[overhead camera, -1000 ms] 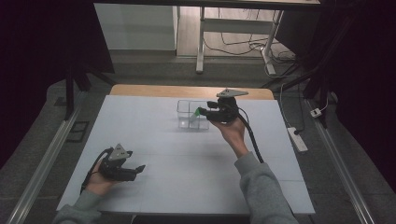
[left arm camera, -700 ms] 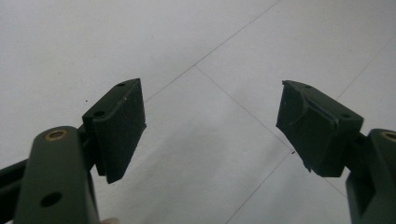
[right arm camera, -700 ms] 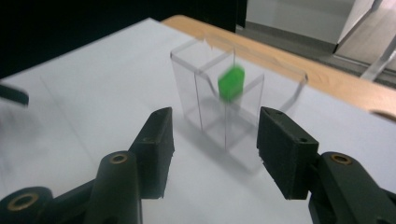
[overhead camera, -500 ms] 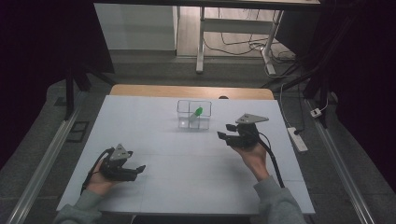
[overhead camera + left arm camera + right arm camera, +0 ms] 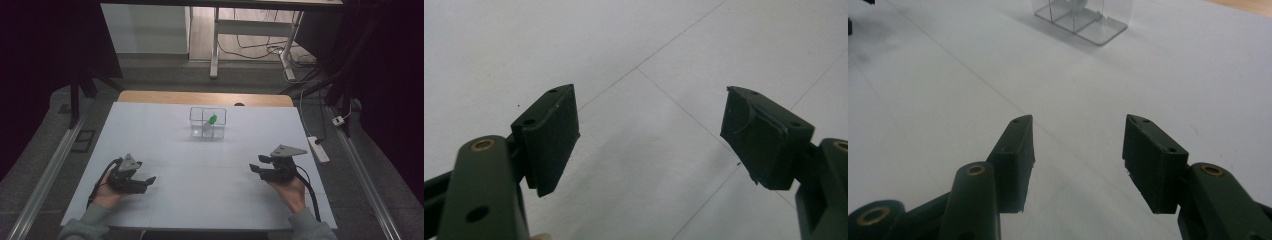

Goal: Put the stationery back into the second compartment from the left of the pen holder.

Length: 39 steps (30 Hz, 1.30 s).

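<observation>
Near the front left corner of the white table (image 5: 200,165), the left gripper (image 5: 145,181) sat in the person's left hand (image 5: 107,195), its jaws spread wide with bare tabletop between them. Opposite, near the front right, the right gripper (image 5: 256,169) rested in the right hand (image 5: 291,192), jaws likewise apart and gripping nothing. Toward the far middle of the table stood a clear divided plastic box (image 5: 207,123), well apart from both grippers. A small green-tipped object (image 5: 212,120) leaned inside it; which compartment it occupied could not be told. From the right gripper view, the box (image 5: 1083,20) lay ahead, beyond the parted jaws.
</observation>
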Each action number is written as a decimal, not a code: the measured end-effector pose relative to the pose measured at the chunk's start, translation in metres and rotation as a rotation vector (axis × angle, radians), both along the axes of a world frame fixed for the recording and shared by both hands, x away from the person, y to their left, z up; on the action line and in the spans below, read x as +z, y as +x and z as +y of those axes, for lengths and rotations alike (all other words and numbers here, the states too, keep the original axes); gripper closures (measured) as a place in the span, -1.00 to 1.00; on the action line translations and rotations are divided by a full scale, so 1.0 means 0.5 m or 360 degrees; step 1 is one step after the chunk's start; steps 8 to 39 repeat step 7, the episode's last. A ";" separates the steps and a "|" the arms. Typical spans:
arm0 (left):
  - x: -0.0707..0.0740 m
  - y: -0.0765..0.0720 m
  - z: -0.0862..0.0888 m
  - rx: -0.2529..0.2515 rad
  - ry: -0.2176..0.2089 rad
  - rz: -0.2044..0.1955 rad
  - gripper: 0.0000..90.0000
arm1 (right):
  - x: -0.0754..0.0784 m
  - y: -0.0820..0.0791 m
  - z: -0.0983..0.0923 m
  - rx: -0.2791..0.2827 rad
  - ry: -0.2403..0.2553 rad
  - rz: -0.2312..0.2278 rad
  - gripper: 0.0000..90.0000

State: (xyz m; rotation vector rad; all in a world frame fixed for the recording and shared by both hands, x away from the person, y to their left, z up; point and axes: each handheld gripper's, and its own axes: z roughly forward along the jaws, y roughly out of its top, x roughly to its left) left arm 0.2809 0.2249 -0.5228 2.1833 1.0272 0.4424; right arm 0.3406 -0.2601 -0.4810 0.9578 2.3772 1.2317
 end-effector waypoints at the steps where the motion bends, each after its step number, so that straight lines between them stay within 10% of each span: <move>1: 0.000 0.000 0.000 0.0001 0.0000 0.0000 -0.49 | -0.001 -0.005 -0.005 0.0005 -0.0008 0.0001 0.01; 39: 0.001 0.000 0.000 0.0002 -0.0006 -0.0001 -0.49 | -0.009 -0.015 -0.016 0.0008 -0.0004 0.0006 0.01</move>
